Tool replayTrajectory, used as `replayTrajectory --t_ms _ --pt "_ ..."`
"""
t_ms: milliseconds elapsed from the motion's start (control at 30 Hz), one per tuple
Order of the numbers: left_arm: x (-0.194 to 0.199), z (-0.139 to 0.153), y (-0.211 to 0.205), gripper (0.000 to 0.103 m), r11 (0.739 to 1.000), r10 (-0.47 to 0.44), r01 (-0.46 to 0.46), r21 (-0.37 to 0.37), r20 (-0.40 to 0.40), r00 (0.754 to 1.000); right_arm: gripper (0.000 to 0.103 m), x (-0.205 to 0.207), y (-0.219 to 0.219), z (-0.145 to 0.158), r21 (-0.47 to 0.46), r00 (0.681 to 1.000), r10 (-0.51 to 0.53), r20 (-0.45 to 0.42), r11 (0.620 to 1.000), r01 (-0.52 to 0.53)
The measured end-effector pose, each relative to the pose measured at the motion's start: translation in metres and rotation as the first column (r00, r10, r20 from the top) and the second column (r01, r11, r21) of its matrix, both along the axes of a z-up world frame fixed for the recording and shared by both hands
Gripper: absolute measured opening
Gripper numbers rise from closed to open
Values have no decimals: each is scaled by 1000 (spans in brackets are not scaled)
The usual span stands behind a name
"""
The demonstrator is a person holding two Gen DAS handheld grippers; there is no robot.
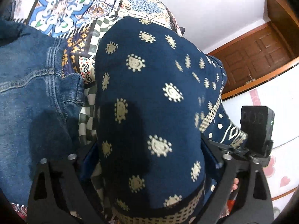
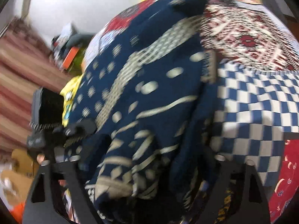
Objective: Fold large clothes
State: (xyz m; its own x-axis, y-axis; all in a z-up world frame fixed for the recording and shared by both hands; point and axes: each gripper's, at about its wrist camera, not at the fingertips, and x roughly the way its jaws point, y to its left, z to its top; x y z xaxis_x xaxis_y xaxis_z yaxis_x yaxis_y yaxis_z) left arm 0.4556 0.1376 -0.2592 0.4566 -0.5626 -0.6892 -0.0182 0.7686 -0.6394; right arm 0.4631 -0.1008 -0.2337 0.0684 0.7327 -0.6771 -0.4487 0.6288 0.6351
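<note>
A dark blue garment [image 1: 149, 97] with cream sun-like motifs and a cream patterned border fills the left wrist view, draped over and between my left gripper [image 1: 149, 160]. Its fingertips are hidden under the cloth, which seems pinched between them. In the right wrist view the same blue garment [image 2: 149, 112] is bunched between the arms of my right gripper [image 2: 149, 168], which appears shut on a fold; the view is blurred by motion. The other gripper's body shows at the right edge of the left view [image 1: 256, 128] and the left edge of the right view [image 2: 46, 108].
A patchwork bedspread [image 1: 61, 13] lies under everything, with a blue-white checkered patch [image 2: 257, 100]. Blue jeans [image 1: 28, 85] lie to the left. A wooden door [image 1: 256, 57] and white wall are behind. A yellow cloth [image 2: 72, 97] and clutter lie at left.
</note>
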Motion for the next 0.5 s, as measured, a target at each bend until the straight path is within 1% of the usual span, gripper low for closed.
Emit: replayTrajectory --t_ms 33,67,100,133,167,200,233,300,367,400,500 --pt "-4 3 2 83 1000 -3 3 11 10 1000 57 -1 2 1 3 1000 0 -15 1000 0" --pt "-8 6 2 79 1000 -4 3 26 18 1000 47 -3 3 1 17 999 4 -34 1000 -3" --pt "-13 10 2 77 999 -5 4 40 28 1000 43 -3 5 2 27 999 -2 -45 1000 4" --pt "-18 16 1 69 999 -14 12 45 41 999 41 -7 6 5 35 999 -10 -46 999 12" --pt "-22 23 0 65 999 -17 15 49 48 999 39 -9 9 8 30 999 -11 -35 999 12" --pt "-28 31 -1 64 998 -21 17 60 62 998 37 -11 12 12 26 1000 -11 -20 1000 12" --pt "-34 42 -3 61 997 -28 21 80 85 996 36 -16 17 20 22 1000 -9 4 1000 9" --pt "-45 64 0 59 993 -34 20 114 127 991 35 -23 27 34 23 999 2 35 1000 -3" --pt "-55 85 7 59 992 -28 7 129 164 986 34 -26 38 50 32 998 9 64 999 -11" --pt "-60 94 12 59 991 -25 0 135 183 983 34 -25 42 56 37 997 10 77 999 -13" --pt "-75 122 32 59 990 0 -35 138 247 969 34 -32 64 87 58 990 15 141 998 -23"
